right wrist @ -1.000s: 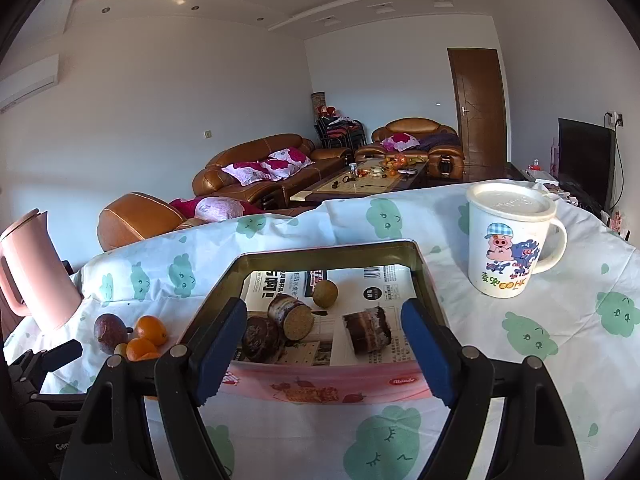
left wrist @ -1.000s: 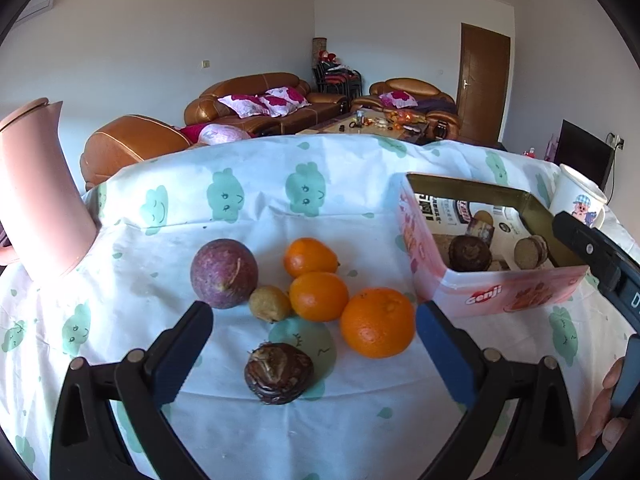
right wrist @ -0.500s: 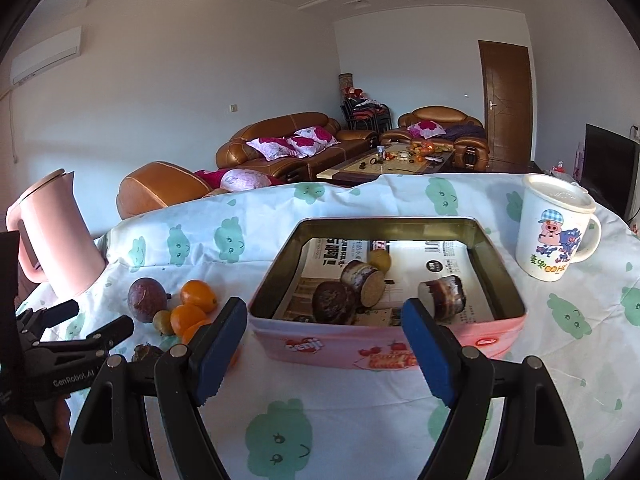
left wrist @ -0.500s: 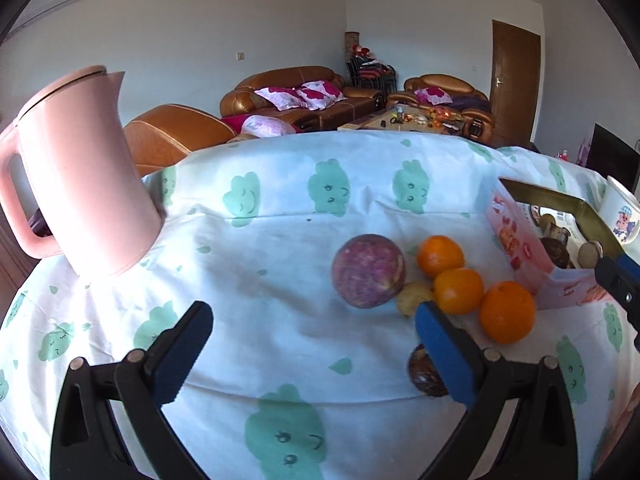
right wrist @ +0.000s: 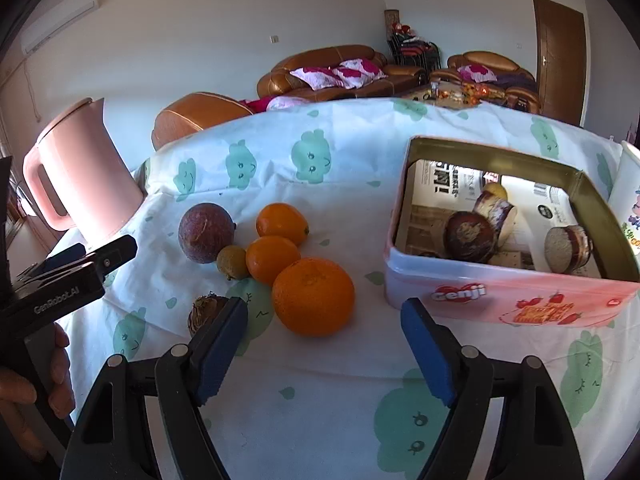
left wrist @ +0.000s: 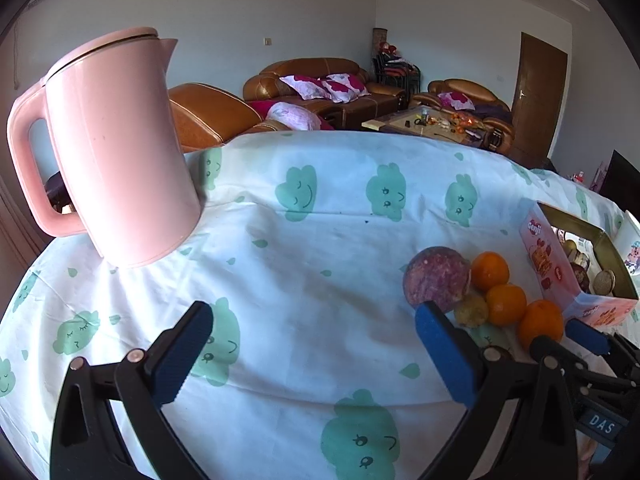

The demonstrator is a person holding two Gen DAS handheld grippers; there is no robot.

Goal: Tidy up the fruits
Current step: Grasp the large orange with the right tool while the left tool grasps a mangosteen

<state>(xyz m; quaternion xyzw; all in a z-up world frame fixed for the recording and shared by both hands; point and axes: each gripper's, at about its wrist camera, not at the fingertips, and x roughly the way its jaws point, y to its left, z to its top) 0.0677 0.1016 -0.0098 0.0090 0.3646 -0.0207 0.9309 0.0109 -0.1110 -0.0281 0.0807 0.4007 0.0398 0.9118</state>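
A cluster of fruit lies on the clouded tablecloth: a large orange [right wrist: 313, 295], two smaller oranges [right wrist: 272, 259] [right wrist: 281, 224], a purple passion fruit [right wrist: 206, 233], a small yellowish fruit [right wrist: 233, 262] and a dark brown fruit [right wrist: 207, 312] partly behind my right finger. A pink tin box [right wrist: 508, 292] to the right holds several brown pieces. My right gripper [right wrist: 324, 354] is open and empty, just short of the large orange. My left gripper [left wrist: 314, 354] is open and empty over bare cloth, left of the passion fruit [left wrist: 436, 280]. The left gripper also shows in the right wrist view [right wrist: 72, 268].
A pink kettle [left wrist: 116, 144] stands at the table's left side. A white cartoon mug [right wrist: 630, 196] stands right of the tin box. Sofas and a coffee table lie beyond the table's far edge.
The left gripper has swung left, so the fruit now sits at its right and the kettle is closer. The right gripper has moved left and nearer, now facing the large orange.
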